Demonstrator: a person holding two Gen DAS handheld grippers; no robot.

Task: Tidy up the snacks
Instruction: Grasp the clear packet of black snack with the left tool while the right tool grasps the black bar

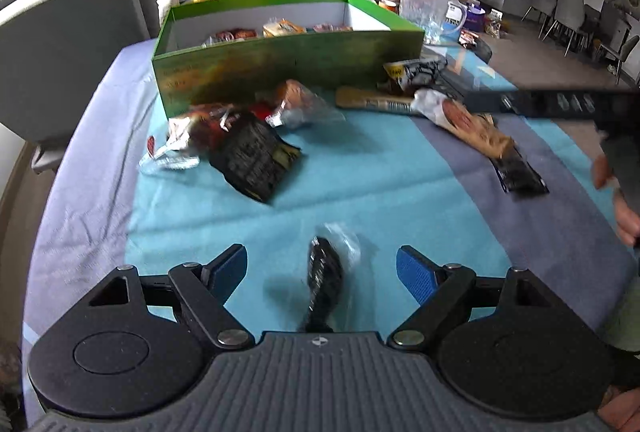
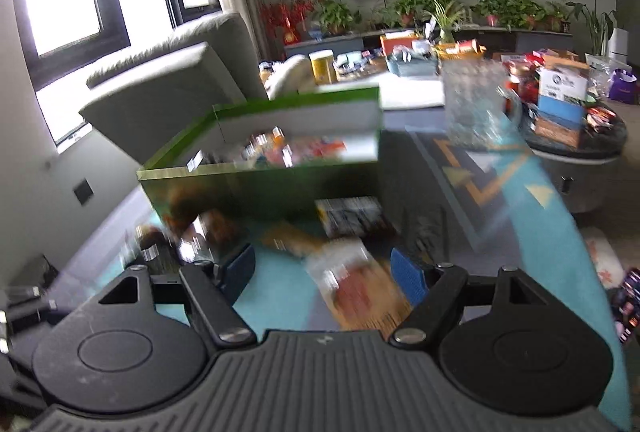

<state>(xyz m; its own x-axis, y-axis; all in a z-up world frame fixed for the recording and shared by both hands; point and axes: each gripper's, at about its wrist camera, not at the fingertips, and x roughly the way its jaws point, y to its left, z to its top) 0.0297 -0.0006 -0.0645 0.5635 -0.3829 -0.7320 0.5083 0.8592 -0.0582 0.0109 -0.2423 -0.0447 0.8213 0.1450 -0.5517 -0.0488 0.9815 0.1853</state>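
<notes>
A green box (image 1: 288, 63) with several snacks inside stands at the far side of the teal cloth. Loose snacks lie in front of it: a black packet (image 1: 256, 155), a bread roll in clear wrap (image 1: 300, 103) and a long tan packet (image 1: 376, 103). My left gripper (image 1: 321, 252) is open, low over the cloth. A small dark snack in clear wrap (image 1: 326, 276) lies between its blue pads, untouched. My right gripper (image 2: 324, 272) is open above a blurred red and tan snack (image 2: 360, 292), also seen in the left wrist view (image 1: 468, 123). One of the right gripper's fingers (image 1: 540, 103) reaches in from the right.
A grey sofa (image 1: 60, 31) stands left of the table. A clear glass jug (image 1: 424, 7) is behind the box's right corner. A flat black packet (image 1: 520, 177) lies at the right. A person's hand (image 1: 618, 199) is at the right edge. A cluttered round side table (image 2: 572, 135) stands beyond.
</notes>
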